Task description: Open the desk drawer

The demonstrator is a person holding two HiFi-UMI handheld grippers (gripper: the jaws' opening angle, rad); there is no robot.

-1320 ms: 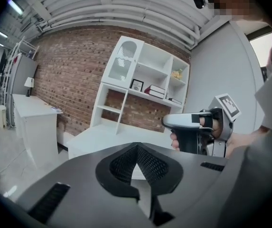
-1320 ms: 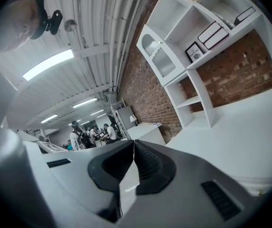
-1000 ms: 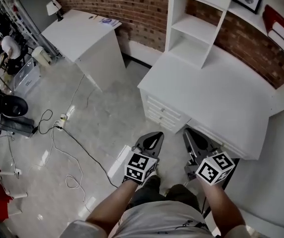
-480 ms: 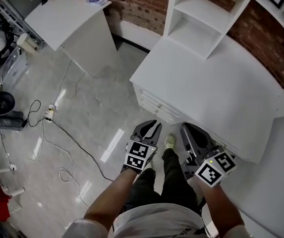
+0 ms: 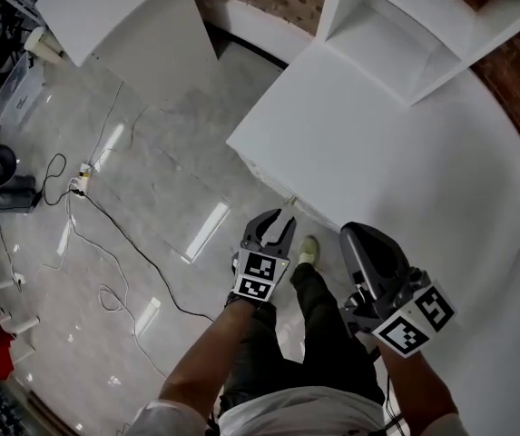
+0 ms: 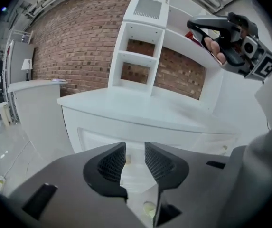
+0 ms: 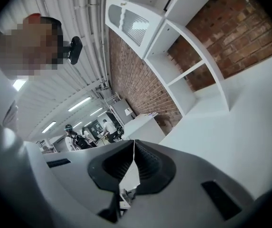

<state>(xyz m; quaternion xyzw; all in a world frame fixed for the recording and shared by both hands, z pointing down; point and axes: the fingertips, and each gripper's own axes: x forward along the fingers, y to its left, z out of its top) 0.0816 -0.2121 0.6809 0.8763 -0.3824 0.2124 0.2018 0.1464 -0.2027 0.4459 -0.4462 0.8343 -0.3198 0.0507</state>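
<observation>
The white desk (image 5: pixel 359 134) fills the right of the head view, and its drawer fronts (image 5: pixel 273 189) barely show under its near-left edge. My left gripper (image 5: pixel 285 218) hangs just in front of that edge. In the left gripper view the left gripper (image 6: pixel 135 148) faces the top drawer front (image 6: pixel 98 139); its jaws have just been opening and stand open, with nothing between them. A small knob (image 6: pixel 128 159) shows beyond the gap. My right gripper (image 5: pixel 350 234) hovers beside the desk edge. In its own view the right gripper (image 7: pixel 134 144) is shut and empty.
A white shelf hutch (image 5: pixel 405 25) stands on the back of the desk. A second white desk (image 5: pixel 123 7) is at the upper left. Cables (image 5: pixel 105 234) and a power strip (image 5: pixel 83 175) lie on the floor. My shoe (image 5: pixel 309 248) is between the grippers. People (image 7: pixel 108 127) stand far off.
Both grippers have sunk and come closer to the desk's front edge. The left gripper's jaws went from shut to open. The head view now looks more steeply down over the desk.
</observation>
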